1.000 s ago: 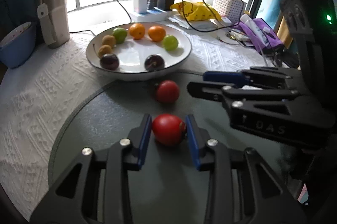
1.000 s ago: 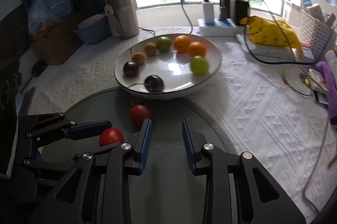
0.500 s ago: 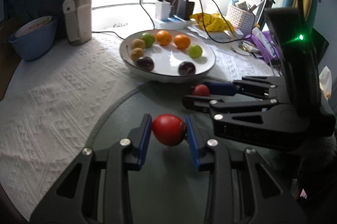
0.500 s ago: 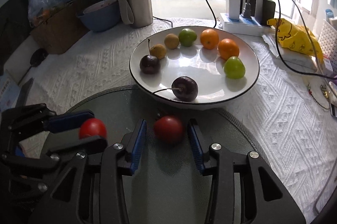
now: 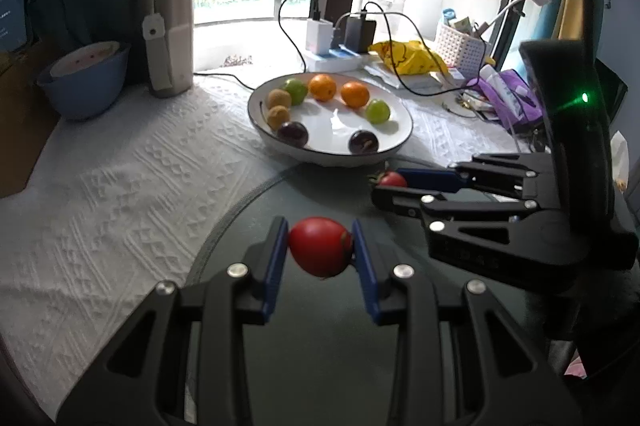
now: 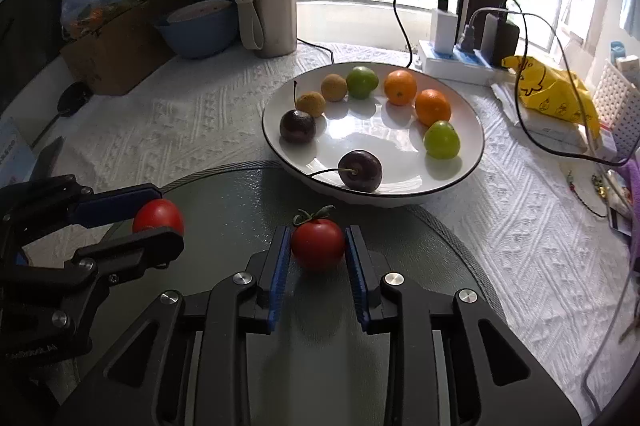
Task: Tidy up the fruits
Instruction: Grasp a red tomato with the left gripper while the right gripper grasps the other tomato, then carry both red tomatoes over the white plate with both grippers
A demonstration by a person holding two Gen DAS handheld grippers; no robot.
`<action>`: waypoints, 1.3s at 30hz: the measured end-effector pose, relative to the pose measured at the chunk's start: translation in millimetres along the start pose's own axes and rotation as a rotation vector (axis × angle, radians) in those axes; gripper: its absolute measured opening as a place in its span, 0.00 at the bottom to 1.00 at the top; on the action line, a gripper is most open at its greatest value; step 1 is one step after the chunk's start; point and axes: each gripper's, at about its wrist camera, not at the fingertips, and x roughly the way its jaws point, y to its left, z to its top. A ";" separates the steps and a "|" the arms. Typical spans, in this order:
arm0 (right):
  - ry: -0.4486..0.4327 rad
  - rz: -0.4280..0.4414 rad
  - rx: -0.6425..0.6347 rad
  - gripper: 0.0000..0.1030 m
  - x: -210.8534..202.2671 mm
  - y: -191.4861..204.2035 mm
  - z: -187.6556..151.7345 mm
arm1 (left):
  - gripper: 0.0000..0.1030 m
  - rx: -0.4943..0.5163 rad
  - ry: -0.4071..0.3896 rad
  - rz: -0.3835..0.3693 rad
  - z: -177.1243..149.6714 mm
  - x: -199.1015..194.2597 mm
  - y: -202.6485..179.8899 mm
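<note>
Roughly centred, a shallow round white ceramic plate with a thin dark rim (image 6: 476, 145) sat on a white embossed tablecloth (image 6: 192, 113), its near edge touching a dark green round glass mat (image 6: 248, 209). On the plate lay two glossy dark cherries with stems (image 6: 360, 170), two small rough brown-yellow fruits (image 6: 334, 87), two smooth green plums (image 6: 441, 139) and two dimpled oranges (image 6: 433, 107), spaced around the rim with the middle bare.

Left gripper (image 5: 320, 246), black frame with blue ribbed pads, was clamped on a smooth red cherry tomato (image 5: 320, 252), lifted clear of the mat. Right gripper (image 6: 318, 246), same build, had its pads pressed against a second red cherry tomato with green calyx (image 6: 318, 244); this one appeared to rest on the mat, just near of the plate.

Far left: brushed steel tumbler with strap (image 6: 272, 5), blue plastic bowl (image 6: 200, 29), cardboard box (image 6: 112, 53). Far right: white power strip with chargers (image 6: 452, 59), crumpled yellow plastic bag (image 6: 560, 93), white woven basket (image 5: 460, 47).
</note>
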 end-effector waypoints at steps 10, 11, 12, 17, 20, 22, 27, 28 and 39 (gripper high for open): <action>-0.060 -0.017 -0.007 0.29 -38.3 5.6 -3.7 | 0.33 0.026 -0.054 0.011 2.4 -30.6 -14.7; -0.069 -0.020 -0.008 0.29 -43.9 6.0 -3.2 | 0.33 0.030 -0.060 0.011 3.2 -34.0 -16.5; -0.075 -0.022 -0.009 0.29 -47.9 6.5 -3.2 | 0.33 0.033 -0.067 0.011 4.1 -37.2 -18.4; -0.116 -0.028 -0.008 0.29 -69.7 7.1 -1.6 | 0.33 0.043 -0.096 0.013 10.3 -51.6 -25.4; -0.141 -0.034 -0.014 0.29 -82.2 8.3 0.4 | 0.33 0.052 -0.117 0.018 16.2 -60.5 -29.8; -0.156 -0.036 -0.019 0.29 -90.4 8.9 2.2 | 0.33 0.056 -0.129 0.020 20.2 -65.4 -31.8; -0.194 -0.034 -0.014 0.29 -108.2 5.3 8.7 | 0.33 0.068 -0.154 0.021 31.8 -73.2 -36.2; -0.200 -0.035 -0.014 0.29 -110.7 4.3 10.1 | 0.33 0.070 -0.162 0.021 34.5 -74.2 -36.9; -0.248 -0.042 -0.010 0.29 -125.2 -11.8 29.8 | 0.33 0.095 -0.206 0.007 64.9 -72.2 -44.4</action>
